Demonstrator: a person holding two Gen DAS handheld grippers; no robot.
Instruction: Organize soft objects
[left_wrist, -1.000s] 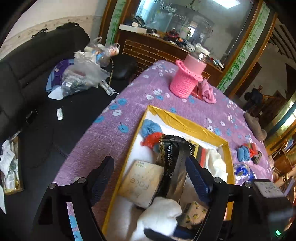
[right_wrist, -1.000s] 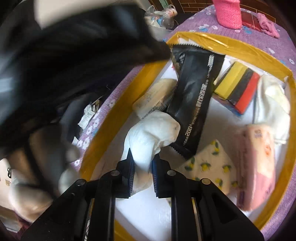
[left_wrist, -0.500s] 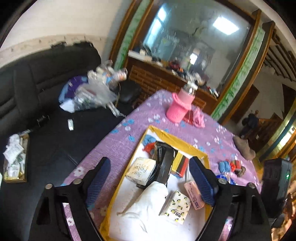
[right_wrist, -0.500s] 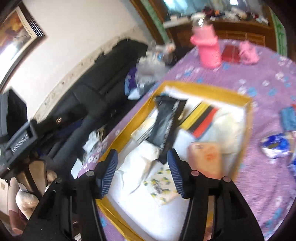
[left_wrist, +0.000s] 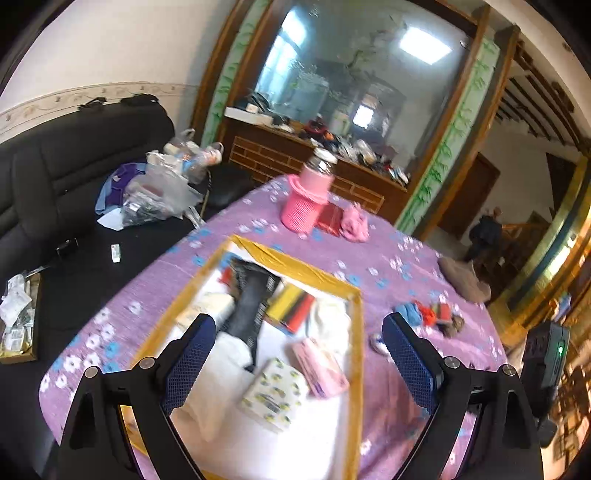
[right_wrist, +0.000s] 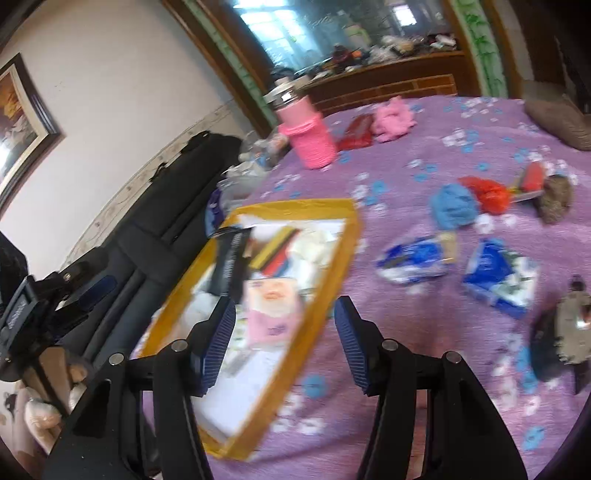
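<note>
A yellow-rimmed white tray (left_wrist: 295, 263) (right_wrist: 325, 273) on the purple flowered table holds a black packet (left_wrist: 251, 302), a white cloth (left_wrist: 225, 354), a lemon-print tissue pack (left_wrist: 275, 395), a pink tissue pack (left_wrist: 319, 369) (right_wrist: 271, 308) and a yellow-red sponge (left_wrist: 291, 308). My left gripper (left_wrist: 295, 362) is open and empty, high above the tray. My right gripper (right_wrist: 284, 343) is open and empty above the tray's right rim. Loose on the table lie a blue cloth (right_wrist: 452, 206), a red cloth (right_wrist: 489, 194) and two blue tissue packs (right_wrist: 413, 258) (right_wrist: 498, 275).
A pink knitted bottle (left_wrist: 308, 199) (right_wrist: 306, 129), a pink cloth (left_wrist: 354, 223) and a red packet (right_wrist: 354, 133) stand at the table's far side. A brown slipper (left_wrist: 465, 278) lies far right. A black sofa (left_wrist: 55, 177) with bags is to the left.
My right gripper let go of the white cloth in the tray, opened, rose and swung right. My left gripper pulled up and back, away from the tray.
</note>
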